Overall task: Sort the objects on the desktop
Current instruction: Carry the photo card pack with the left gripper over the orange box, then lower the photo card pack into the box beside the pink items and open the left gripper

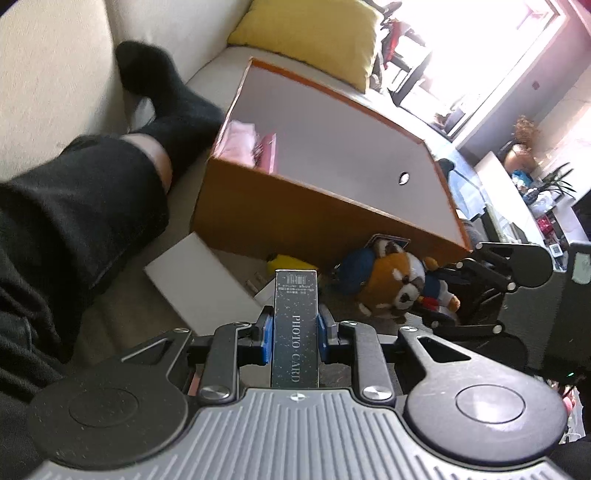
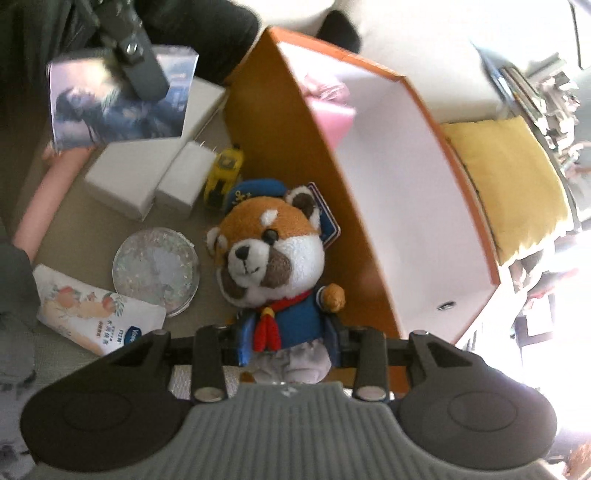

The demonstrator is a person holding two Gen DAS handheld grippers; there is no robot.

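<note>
My left gripper [image 1: 295, 328] is shut on a dark photo card box [image 1: 295, 332], held upright in front of the orange storage box [image 1: 295, 218]. The same card box [image 2: 118, 99] shows at upper left in the right wrist view. My right gripper [image 2: 291, 343] is shut on the body of a red panda plush toy [image 2: 269, 254] in a blue sailor suit, just left of the orange box [image 2: 295, 155]. The plush [image 1: 399, 284] and the right gripper also show in the left wrist view. A pink item [image 1: 255, 147] lies inside the box.
On the beige surface lie white boxes [image 2: 125, 177], a yellow toy car [image 2: 225, 173], a round clear case [image 2: 155, 266], a wipes pack [image 2: 96, 314] and a pink roll [image 2: 48, 199]. A person's black-clad leg [image 1: 74, 192] is at left. A yellow cushion [image 1: 314, 33] lies behind.
</note>
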